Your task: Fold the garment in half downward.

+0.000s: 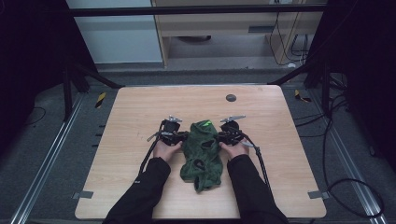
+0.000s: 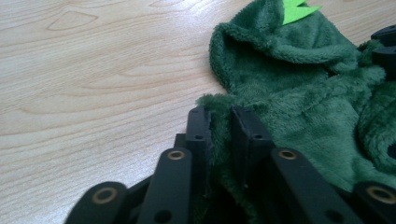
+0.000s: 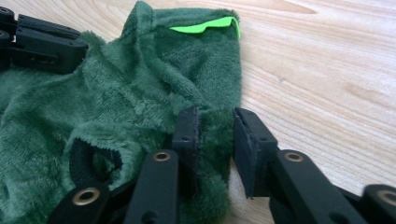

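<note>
1. A light wooden table (image 1: 140, 112) is standing on a grey floor, with a small dark disc (image 1: 230, 98) lying near its far edge.
2. A dark green plush garment (image 1: 201, 154) with a bright green tab (image 1: 206, 123) is lying crumpled at the table's centre.
3. The left gripper (image 2: 219, 123) is pinching the garment's left edge, jaws nearly closed on the fabric.
4. The right gripper (image 3: 215, 130) is straddling the right edge, jaws partly open, fabric sitting between them.

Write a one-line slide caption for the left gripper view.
Left gripper pinching the edge of a green fleece garment on a wooden table.
</note>
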Demonstrator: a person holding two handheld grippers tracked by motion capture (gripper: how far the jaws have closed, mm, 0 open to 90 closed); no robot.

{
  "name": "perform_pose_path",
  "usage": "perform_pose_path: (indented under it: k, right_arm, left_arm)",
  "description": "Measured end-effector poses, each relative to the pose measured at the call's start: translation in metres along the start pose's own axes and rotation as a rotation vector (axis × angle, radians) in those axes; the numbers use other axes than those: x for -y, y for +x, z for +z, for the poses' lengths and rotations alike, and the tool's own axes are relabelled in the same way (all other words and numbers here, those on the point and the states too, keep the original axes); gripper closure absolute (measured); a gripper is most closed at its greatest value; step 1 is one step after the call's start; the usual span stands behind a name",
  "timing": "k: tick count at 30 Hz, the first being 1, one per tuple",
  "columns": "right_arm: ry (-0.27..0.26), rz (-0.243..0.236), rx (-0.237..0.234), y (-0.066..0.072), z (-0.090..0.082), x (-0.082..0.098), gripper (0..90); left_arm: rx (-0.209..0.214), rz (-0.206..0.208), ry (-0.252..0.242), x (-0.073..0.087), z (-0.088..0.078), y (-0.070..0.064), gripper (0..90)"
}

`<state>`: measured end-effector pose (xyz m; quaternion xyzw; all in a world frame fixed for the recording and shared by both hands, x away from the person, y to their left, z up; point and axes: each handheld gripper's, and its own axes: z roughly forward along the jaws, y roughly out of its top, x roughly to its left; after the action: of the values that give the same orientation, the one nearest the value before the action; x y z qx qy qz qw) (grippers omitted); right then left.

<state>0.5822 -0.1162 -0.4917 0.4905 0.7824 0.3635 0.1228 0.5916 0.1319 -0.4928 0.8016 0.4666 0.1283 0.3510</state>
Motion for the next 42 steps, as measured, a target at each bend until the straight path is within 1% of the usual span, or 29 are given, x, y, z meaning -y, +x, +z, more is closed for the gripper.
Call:
perform_pose_path:
  k: [3, 7, 11, 14, 19, 23, 26, 28, 30, 33, 34, 35, 36, 42]
  right_arm:
    - [0.006, 0.008, -0.011, 0.000, 0.001, 0.000, 75.2]
    - [0.009, 0.002, -0.014, 0.002, 0.000, 0.000, 82.4]
    - [0.008, -0.006, -0.014, 0.002, -0.001, -0.001, 84.7]
    - [0.006, -0.008, -0.016, 0.003, -0.004, -0.002, 85.2]
    - [-0.024, -0.015, -0.028, 0.004, -0.012, -0.005, 85.4]
    - [-0.048, -0.031, -0.035, 0.006, -0.021, -0.009, 85.4]
    - [-0.062, -0.033, -0.047, 0.008, -0.027, -0.011, 85.5]
    - [-0.076, -0.043, -0.054, 0.009, -0.031, -0.013, 85.5]
    - [-0.088, -0.051, -0.060, 0.010, -0.035, -0.014, 85.5]
    - [-0.103, -0.052, -0.070, 0.010, -0.041, -0.014, 85.5]
    - [-0.103, -0.058, -0.067, 0.011, -0.043, -0.014, 85.5]
    - [-0.102, -0.054, -0.070, 0.012, -0.045, -0.015, 85.5]
    - [-0.106, -0.064, -0.069, 0.012, -0.046, -0.015, 85.5]
    - [-0.128, -0.084, -0.088, 0.015, -0.060, -0.016, 85.6]
  left_arm:
    - [0.002, 0.000, 0.006, 0.000, 0.000, -0.001, 82.2]
    - [0.006, -0.006, 0.004, -0.001, -0.002, 0.000, 87.7]
    - [0.006, -0.002, -0.003, -0.002, -0.005, -0.002, 88.7]
    - [0.013, 0.001, -0.014, -0.004, -0.009, -0.002, 88.9]
    - [0.024, 0.007, -0.036, -0.009, -0.018, -0.005, 89.1]
    - [0.038, 0.013, -0.060, -0.011, -0.028, -0.007, 89.2]
    - [0.046, 0.016, -0.076, -0.014, -0.037, -0.008, 89.1]
    - [0.049, 0.026, -0.078, -0.017, -0.041, -0.010, 89.2]
    - [0.054, 0.040, -0.094, -0.019, -0.047, -0.013, 89.1]
    - [0.061, 0.058, -0.111, -0.022, -0.054, -0.019, 89.2]
    - [0.061, 0.061, -0.112, -0.022, -0.056, -0.020, 89.2]
    - [0.063, 0.064, -0.114, -0.022, -0.058, -0.021, 89.2]
    - [0.062, 0.068, -0.118, -0.023, -0.060, -0.021, 89.2]
    - [0.073, 0.075, -0.134, -0.023, -0.071, -0.025, 89.2]
